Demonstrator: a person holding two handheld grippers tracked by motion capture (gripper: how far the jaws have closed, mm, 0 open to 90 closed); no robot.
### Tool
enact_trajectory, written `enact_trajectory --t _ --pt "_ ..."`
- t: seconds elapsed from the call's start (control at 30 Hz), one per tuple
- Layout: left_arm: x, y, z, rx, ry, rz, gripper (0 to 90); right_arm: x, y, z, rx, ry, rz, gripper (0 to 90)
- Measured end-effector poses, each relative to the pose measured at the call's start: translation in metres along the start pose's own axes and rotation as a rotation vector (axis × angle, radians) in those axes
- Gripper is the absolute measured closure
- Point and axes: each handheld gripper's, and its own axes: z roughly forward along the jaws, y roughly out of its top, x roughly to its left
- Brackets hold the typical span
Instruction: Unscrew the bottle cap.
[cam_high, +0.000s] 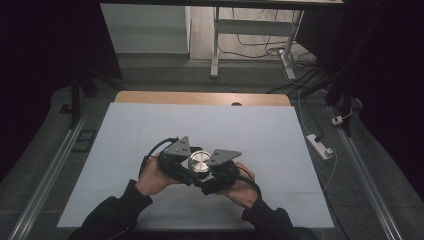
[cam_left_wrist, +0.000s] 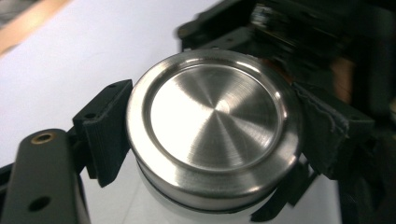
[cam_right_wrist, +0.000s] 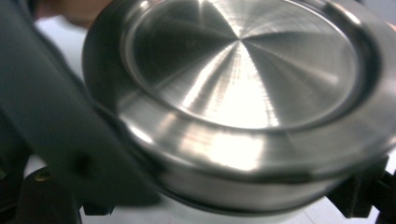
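High view, left gripper and right gripper both clamping steel lid (white container beneath).

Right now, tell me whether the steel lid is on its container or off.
On. The steel lid sits level atop the white container, only a thin dark seam between them, with black jaws pressed against its rim.

No readable text, label, brand or number on anything in view.
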Motion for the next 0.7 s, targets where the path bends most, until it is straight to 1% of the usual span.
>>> enact_trajectory --t 0.03,0.07,0.1,0.13,0.17,0.2,0.23,0.27,0.33,0.37,0.4,0.43,0.47,0.53,0.57,0.6,0.63,0.67,0.7 --pt "-0.003 0.001 0.002 -0.005 0.031 -0.016 19.1 -0.001 0.0 0.0 -0.002 -0.016 0.016 15.3" --pt "-0.005 0.002 0.003 -0.009 0.055 -0.022 19.0 -0.002 -0.001 -0.001 -0.003 -0.029 0.028 15.3" --pt "-0.007 0.002 0.005 -0.027 0.067 -0.033 18.5 -0.003 -0.001 -0.001 -0.003 -0.041 0.034 15.3" --pt "-0.007 0.003 0.004 -0.048 0.054 -0.038 14.6 -0.003 -0.001 -0.002 -0.005 -0.047 0.039 15.3" --pt "-0.005 0.004 0.003 -0.052 0.027 -0.04 7.2 -0.003 -0.001 -0.002 -0.011 -0.046 0.041 15.3" --pt "-0.004 0.005 0.0 -0.05 0.015 -0.03 5.2 -0.004 -0.001 -0.003 -0.018 -0.04 0.044 15.3" --pt "-0.002 0.006 -0.003 -0.055 0.017 -0.016 3.7 -0.004 -0.001 -0.003 -0.021 -0.034 0.044 15.3" --pt "0.0 0.006 -0.007 -0.055 0.006 -0.008 1.5 -0.004 0.0 -0.004 -0.023 -0.027 0.042 15.3" --pt "0.007 0.005 -0.015 -0.054 -0.052 0.01 1.0 -0.003 0.0 -0.004 -0.022 -0.004 0.039 15.2" --pt "0.01 0.004 -0.019 -0.047 -0.081 0.025 1.4 -0.003 0.0 -0.004 -0.02 0.012 0.031 15.2" --pt "0.012 0.002 -0.021 -0.036 -0.119 0.047 2.3 -0.002 0.001 -0.004 -0.021 0.029 0.027 15.3" --pt "0.015 0.001 -0.023 -0.024 -0.141 0.062 2.3 -0.001 0.001 -0.003 -0.019 0.051 0.023 15.3" --pt "0.016 -0.001 -0.024 -0.014 -0.159 0.071 2.3 0.0 0.001 -0.003 -0.014 0.074 0.012 15.2" --pt "0.017 -0.004 -0.024 0.002 -0.217 0.105 4.4 0.004 0.002 -0.001 -0.007 0.1 -0.014 15.3" --pt "0.018 -0.005 -0.024 0.016 -0.231 0.122 4.7 0.007 0.003 -0.001 -0.002 0.114 -0.022 15.2" --pt "0.017 -0.005 -0.022 0.028 -0.246 0.128 5.0 0.009 0.003 0.0 -0.003 0.126 -0.032 15.3" --pt "0.016 -0.006 -0.02 0.041 -0.254 0.148 5.9 0.011 0.003 0.001 0.001 0.139 -0.04 15.3" --pt "0.015 -0.006 -0.019 0.048 -0.251 0.163 7.7 0.012 0.003 0.001 0.005 0.149 -0.05 15.3" --pt "0.013 -0.006 -0.017 0.053 -0.259 0.169 9.5 0.014 0.004 0.001 0.008 0.155 -0.065 15.3"
